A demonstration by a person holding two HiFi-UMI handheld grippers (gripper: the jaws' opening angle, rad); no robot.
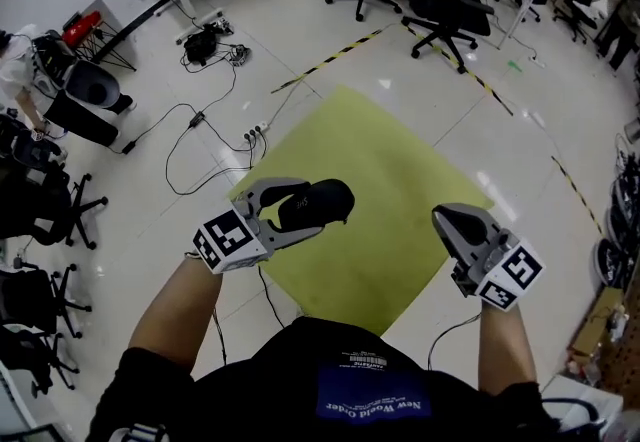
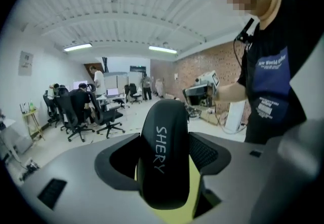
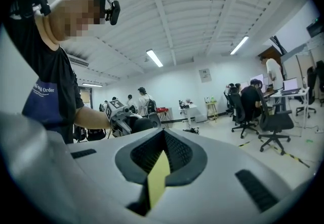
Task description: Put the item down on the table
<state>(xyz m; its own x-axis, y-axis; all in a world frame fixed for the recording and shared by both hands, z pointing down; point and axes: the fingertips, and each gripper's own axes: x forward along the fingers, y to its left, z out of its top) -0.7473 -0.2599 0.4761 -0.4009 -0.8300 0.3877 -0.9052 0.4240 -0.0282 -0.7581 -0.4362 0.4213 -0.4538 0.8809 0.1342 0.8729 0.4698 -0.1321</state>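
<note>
- Left tongs (image 1: 308, 206): jaws spread around a black oblong item (image 1: 330, 201) and pinching it from both sides; the item stands on edge between the jaws with its rounded end projecting past the tips; white lettering "SHERY" runs along its narrow face in the left gripper view
- Item position: carried in the left tongs over the left corner of the yellow-green tabletop (image 1: 390, 180), as the head view shows it; it does not rest on the tabletop
- Right tongs (image 3: 162, 139): jaws pressed together with nothing between them; only a thin yellow-green sliver shows through the slot behind the tips
- Right tongs position: over the tabletop's near right edge, close to its right corner; well apart from the left tongs
- Marker cubes: one on the left tongs (image 1: 225, 240), one on the right tongs (image 1: 512, 275); each sits just ahead of the bare forearm that holds it
- Tabletop: square, seen corner-on in the head view; its surface carries no objects
- Floor: black cables (image 1: 200, 120) trail beyond the tabletop's far left edge; a black-and-yellow tape line (image 1: 330, 58) runs beyond the far corner; black office chairs (image 1: 445, 15) stand farther back
</note>
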